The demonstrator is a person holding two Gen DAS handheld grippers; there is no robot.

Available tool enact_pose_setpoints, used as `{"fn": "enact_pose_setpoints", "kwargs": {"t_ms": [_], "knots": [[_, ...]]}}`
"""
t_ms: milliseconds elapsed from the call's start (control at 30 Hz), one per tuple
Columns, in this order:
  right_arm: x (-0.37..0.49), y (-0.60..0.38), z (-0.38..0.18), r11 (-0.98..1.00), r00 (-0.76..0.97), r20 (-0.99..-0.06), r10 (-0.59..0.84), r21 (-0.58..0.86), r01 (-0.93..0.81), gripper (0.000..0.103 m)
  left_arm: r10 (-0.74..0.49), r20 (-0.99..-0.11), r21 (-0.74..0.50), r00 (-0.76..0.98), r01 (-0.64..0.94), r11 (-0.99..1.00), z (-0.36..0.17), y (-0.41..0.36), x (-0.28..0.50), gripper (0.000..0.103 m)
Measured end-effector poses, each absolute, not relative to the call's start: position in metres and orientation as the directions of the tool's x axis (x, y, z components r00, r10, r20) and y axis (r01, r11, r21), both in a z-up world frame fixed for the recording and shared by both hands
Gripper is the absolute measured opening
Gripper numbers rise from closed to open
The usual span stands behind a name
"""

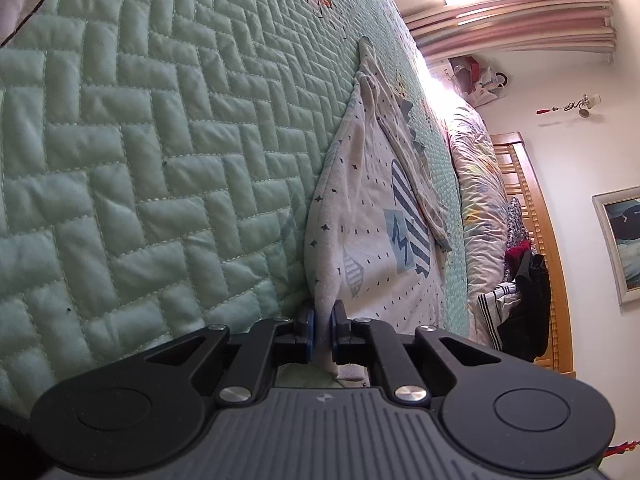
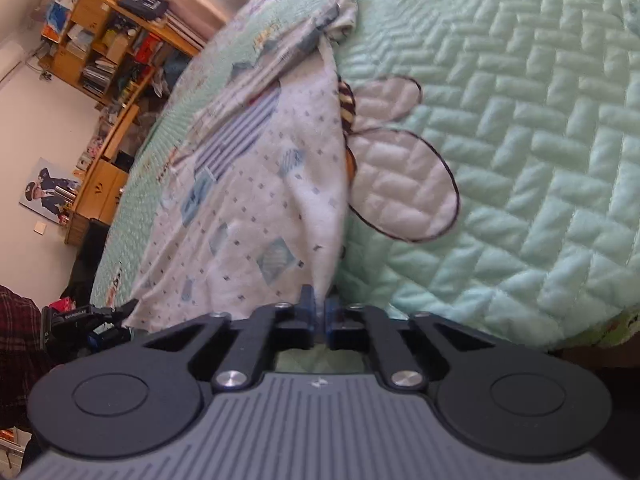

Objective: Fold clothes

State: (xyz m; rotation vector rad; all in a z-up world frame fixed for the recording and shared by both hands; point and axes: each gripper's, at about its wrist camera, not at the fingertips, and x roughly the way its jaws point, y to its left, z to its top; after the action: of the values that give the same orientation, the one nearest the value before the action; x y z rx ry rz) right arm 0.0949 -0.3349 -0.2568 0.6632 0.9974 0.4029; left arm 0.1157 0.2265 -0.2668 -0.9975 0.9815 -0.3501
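A white garment (image 1: 372,220) printed with small blue marks and a striped patch lies on the green quilted bedspread (image 1: 140,160). My left gripper (image 1: 322,320) is shut on the near edge of it, and a fold of cloth runs down between the blue pads. In the right wrist view the same garment (image 2: 256,200) spreads away from me, its far end bunched. There my right gripper (image 2: 321,312) is shut on another part of the near edge. The left gripper (image 2: 128,308) shows at the lower left of that view, holding the garment's other corner.
A bee picture (image 2: 400,168) is stitched into the bedspread (image 2: 520,140) beside the garment. A rolled duvet (image 1: 476,184), dark clothes (image 1: 524,300) and a wooden headboard (image 1: 540,240) lie past the bed. A wooden bookshelf (image 2: 108,40) stands by the wall. A plaid sleeve (image 2: 16,332) is at the left edge.
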Motion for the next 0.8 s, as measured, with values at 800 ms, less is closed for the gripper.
{"fn": "enact_pose_setpoints", "kwargs": {"t_ms": [800], "knots": [[0.0944, -0.3410, -0.2632, 0.705, 0.501, -0.611, 0.613, 0.709, 0.003, 0.006, -0.642, -0.539, -0.822, 0.545, -0.174, 0.543, -0.2674, 0.2281, 0.1112, 0.007]]}}
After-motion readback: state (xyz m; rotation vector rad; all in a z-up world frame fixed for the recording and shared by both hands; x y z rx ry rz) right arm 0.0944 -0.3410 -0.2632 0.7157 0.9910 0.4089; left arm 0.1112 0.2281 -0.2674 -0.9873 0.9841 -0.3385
